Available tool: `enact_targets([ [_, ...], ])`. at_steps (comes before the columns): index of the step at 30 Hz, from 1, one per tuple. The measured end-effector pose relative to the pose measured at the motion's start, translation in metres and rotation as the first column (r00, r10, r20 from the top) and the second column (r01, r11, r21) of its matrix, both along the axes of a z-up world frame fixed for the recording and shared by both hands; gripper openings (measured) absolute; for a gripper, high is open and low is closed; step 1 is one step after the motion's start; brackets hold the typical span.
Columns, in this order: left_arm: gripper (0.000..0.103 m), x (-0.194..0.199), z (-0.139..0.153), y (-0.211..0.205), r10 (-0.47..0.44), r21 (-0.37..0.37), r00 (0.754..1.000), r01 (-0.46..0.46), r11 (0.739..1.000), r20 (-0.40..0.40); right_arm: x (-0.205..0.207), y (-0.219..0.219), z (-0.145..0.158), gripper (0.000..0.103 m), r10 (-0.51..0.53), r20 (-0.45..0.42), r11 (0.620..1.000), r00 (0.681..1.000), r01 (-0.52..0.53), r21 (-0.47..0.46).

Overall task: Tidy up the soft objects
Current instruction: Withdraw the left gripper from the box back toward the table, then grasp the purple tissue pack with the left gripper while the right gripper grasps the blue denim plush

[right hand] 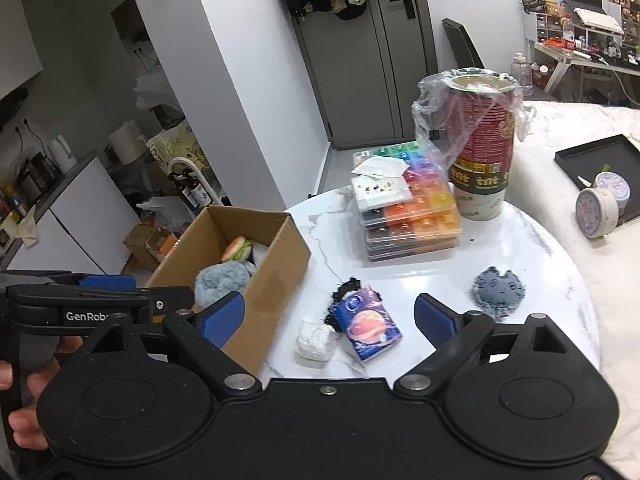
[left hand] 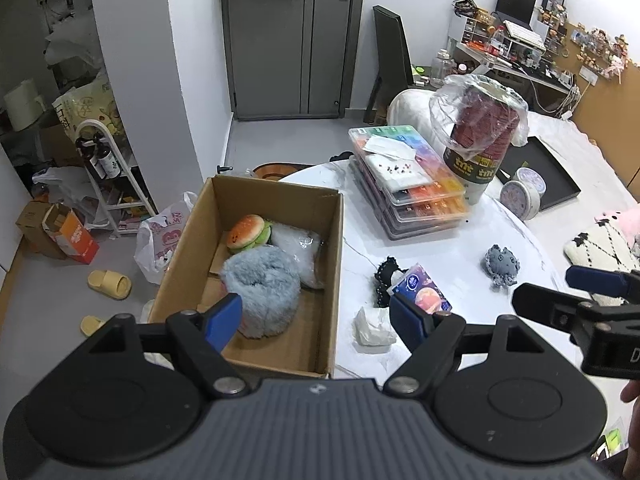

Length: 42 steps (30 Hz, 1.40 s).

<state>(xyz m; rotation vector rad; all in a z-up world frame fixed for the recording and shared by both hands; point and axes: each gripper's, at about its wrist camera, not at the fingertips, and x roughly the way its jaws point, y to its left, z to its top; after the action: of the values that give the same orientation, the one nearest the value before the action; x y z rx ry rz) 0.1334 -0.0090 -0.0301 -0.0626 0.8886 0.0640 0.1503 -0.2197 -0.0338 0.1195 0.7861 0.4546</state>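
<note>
Two hand-held grippers hover over a cluttered white marble counter, both with jaws spread wide and nothing held. The left hand-held gripper hangs above the near end of an open cardboard box, which sits at the counter's left edge and already holds a burger-shaped plush toy, a fluffy blue-grey item and a clear plastic bag. The right hand-held gripper points at the soft things not yet put away: a tissue pack printed in blue and pink, a crumpled white tissue touching its left side, a black lacy piece partly under the pack, and, well apart to the right, a small grey knitted toy.

The risks look plain. The pack, the tissue and the black piece lie bunched together, so a grab at one could drag or scatter the others, and the light tissue may slip free when pinched. The knitted toy lies flat, and jaws closing too high would likely skate over it. The box seems to stand at the counter's rim, over the floor; a nudge from either hand-held gripper during a drop could shove it off. Behind, a tall stack of paper cups wrapped in loose plastic stands beside stacked bead cases, close enough for a wide swing to topple it.
</note>
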Motion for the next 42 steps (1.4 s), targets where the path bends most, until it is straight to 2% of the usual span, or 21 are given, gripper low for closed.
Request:
enact_targets([
  [21,0.079,0.015,-0.009,-0.06,-0.041,0.022,0.999,0.041,0.999,0.001,0.015,-0.062,-0.025,0.094,-0.066,0.015,0.996,0.998,0.067,-0.054],
  [28,0.079,0.029,-0.02,-0.079,-0.032,0.019,0.999,0.032,0.999,-0.008,0.028,-0.08,-0.044,0.093,-0.089,-0.006,0.995,0.996,0.088,-0.047],
  [34,0.079,0.043,-0.03,-0.096,-0.069,0.024,0.997,0.07,0.997,-0.021,0.04,-0.092,-0.062,0.089,-0.119,-0.018,0.992,0.993,0.118,-0.044],
  [42,0.077,0.073,-0.059,-0.111,-0.09,0.003,0.993,0.091,0.996,-0.081,0.054,-0.103,-0.095,0.084,-0.196,-0.054,0.981,0.979,0.195,-0.024],
])
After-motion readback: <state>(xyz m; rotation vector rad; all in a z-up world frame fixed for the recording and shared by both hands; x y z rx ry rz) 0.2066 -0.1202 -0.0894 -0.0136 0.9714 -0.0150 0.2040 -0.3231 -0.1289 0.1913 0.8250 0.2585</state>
